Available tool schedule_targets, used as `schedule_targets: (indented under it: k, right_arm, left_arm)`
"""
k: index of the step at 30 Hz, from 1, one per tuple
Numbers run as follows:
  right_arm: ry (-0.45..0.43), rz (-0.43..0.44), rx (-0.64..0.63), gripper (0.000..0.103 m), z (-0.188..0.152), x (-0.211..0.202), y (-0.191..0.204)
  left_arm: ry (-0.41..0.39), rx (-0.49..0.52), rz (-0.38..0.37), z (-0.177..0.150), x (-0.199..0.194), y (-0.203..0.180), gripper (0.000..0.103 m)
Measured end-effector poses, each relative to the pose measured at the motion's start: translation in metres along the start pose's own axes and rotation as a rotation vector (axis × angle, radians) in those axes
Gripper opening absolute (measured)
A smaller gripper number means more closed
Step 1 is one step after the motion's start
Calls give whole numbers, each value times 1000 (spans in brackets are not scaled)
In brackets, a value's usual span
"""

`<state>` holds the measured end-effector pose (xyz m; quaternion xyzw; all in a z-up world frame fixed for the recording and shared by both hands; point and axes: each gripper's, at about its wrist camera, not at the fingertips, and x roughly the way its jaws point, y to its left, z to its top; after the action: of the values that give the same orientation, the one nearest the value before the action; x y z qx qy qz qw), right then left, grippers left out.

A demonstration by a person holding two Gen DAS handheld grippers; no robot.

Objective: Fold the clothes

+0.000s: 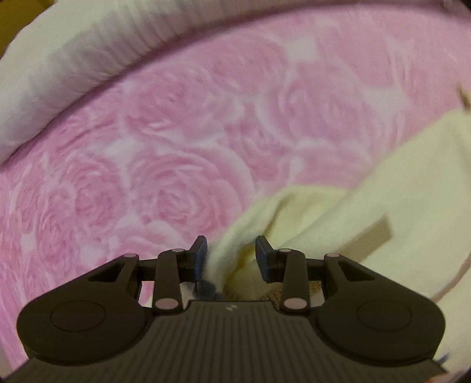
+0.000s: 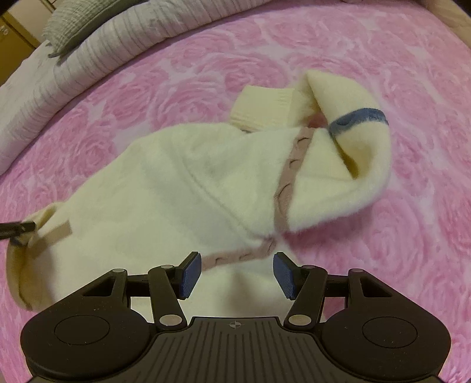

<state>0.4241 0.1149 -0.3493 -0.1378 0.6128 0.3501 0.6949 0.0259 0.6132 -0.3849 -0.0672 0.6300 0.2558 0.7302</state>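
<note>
Currently the cream fleece garment lies spread on the pink rose-patterned blanket, partly bunched: one end is folded over into a loose hump showing a blue band, with a ribbed cuff beside it. A taupe stitched trim runs across the fleece down toward the right gripper.

Right gripper: jaws apart, blue pads clear of the cloth, hanging just above the near edge of the garment; trim passes between the fingers but nothing is clamped.

Left gripper: jaws apart. A fold of the cream fleece sits between the fingers; the left pad touches it, the right pad stands off it. A tan tab shows on the cloth just beside.

A white striped quilt lies bunched along the far edge of the blanket, with a grey pillow on top.
</note>
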Motion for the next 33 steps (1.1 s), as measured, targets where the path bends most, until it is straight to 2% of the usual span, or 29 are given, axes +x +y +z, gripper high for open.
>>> schedule_targets:
  k: [2,3,4,6,9,10,12,13,15,16,18,19,22,24,27,33]
  right_arm:
    - [10,-4,29,58,2,4,-6]
    - [15,-6,45,58,2,6,-9]
    - [21,-7,62,58,3,8,-11]
    - [33,-7,98,58,2,11,-16]
    - [44,-4,124,58,-1,11,-19]
    - [43,-7,119,58,-1,10,-18]
    - [39,-14,106,58,-3,6,-16]
    - [38,-18,100,58,-5,4,-15]
    - [38,-28,98,58,-10,2,-14]
    - [40,-34,100,58,-13,1,-13]
    - [47,-40,101,58,-20,-1,-11]
    - [51,-38,100,58,-24,-1,-9]
    - [70,-18,85,58,-38,-4,-4]
    - [80,-5,67,58,-47,-7,-1]
    - [80,-15,45,58,-60,-15,-5]
    - [60,-56,102,58,-78,-34,-46]
  left_arm:
    - [-3,2,-26,-2,5,0,31]
    - [-6,-3,-42,-4,8,1,22]
    - [-14,-19,-61,-6,9,4,6]
    - [-55,-87,-82,-13,1,18,5]
    - [-216,-260,-68,-34,-41,51,5]
    - [-314,-343,-31,-48,-67,65,5]
    - [-564,-525,97,-96,-131,93,5]
    - [-625,-640,142,-126,-151,106,5]
    - [-689,-891,214,-190,-180,132,8]
    - [-650,-996,233,-220,-179,140,16]
    - [-507,-1185,259,-279,-165,151,35]
    - [-423,-1248,267,-302,-154,152,30]
    - [-157,-1347,276,-356,-115,135,21]
    - [-57,-1376,248,-376,-103,116,18]
    - [-75,-1289,170,-366,-108,80,19]
    - [-171,-1039,-107,-285,-126,17,19]
